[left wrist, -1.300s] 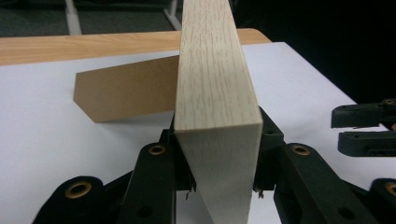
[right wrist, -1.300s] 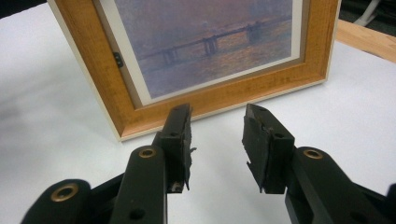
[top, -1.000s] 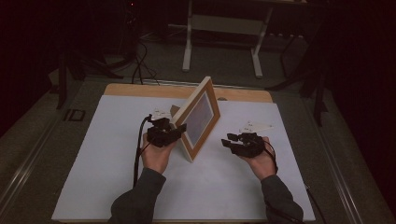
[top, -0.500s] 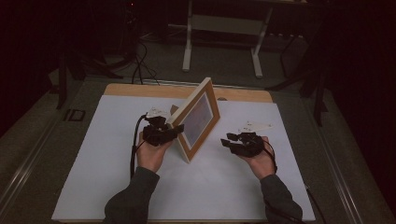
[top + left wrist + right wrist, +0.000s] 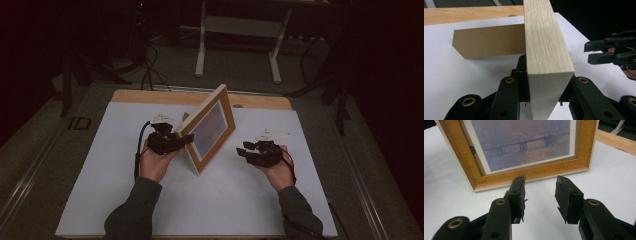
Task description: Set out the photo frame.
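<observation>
The picture frame (image 5: 210, 127) stands tilted mid-tabletop (image 5: 240, 205), its edge clenched in the left tongs (image 5: 186, 140), and with the right tongs (image 5: 540, 192) released just short of it, it could topple if its brown back prop (image 5: 489, 41), seemingly barely planted, slips.

Table (image 5: 200, 97): light wood top, visible as a bare strip along the far edge. White sheet (image 5: 200, 200) covers nearly all the rest, from just short of that strip to the near edge.

Standing on the sheet: wooden picture frame (image 5: 210, 127), upright and tilted back, near the middle toward the far side. Its bottom edge rests on the sheet. Brown back stand (image 5: 489, 41) props it from behind, foot on the sheet.

Floor (image 5: 45, 165) around the table is grey, with a rail along the left side.
</observation>
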A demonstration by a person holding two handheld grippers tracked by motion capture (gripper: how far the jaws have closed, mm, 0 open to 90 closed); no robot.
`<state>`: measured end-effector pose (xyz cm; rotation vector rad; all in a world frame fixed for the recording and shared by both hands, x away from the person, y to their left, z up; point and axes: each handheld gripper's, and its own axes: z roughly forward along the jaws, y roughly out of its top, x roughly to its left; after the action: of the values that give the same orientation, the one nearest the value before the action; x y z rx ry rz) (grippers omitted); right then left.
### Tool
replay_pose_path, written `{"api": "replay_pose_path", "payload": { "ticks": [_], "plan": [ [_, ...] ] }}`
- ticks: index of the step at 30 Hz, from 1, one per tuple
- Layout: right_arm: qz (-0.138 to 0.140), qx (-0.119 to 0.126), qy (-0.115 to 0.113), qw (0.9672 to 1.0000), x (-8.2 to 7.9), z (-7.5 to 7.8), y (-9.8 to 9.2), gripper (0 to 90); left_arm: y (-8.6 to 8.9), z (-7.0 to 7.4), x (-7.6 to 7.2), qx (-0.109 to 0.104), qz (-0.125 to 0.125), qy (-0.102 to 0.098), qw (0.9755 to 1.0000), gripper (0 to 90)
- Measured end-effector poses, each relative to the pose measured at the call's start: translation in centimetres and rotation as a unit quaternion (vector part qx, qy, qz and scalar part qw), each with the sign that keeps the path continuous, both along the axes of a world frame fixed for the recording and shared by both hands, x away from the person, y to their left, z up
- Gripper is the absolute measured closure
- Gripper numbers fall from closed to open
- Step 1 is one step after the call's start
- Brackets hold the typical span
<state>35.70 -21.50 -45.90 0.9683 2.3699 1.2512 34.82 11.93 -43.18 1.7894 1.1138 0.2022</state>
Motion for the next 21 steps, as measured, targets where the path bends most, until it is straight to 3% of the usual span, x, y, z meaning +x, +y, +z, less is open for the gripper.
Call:
{"api": "replay_pose_path", "payload": {
  "ticks": [21],
  "plan": [
    [-0.003,-0.004,0.001,1.0000,0.5,0.1,0.1,56.8,1.4,-0.2,0.3,-0.011,-0.032,-0.004,0.9994,70.7]
  ]
}}
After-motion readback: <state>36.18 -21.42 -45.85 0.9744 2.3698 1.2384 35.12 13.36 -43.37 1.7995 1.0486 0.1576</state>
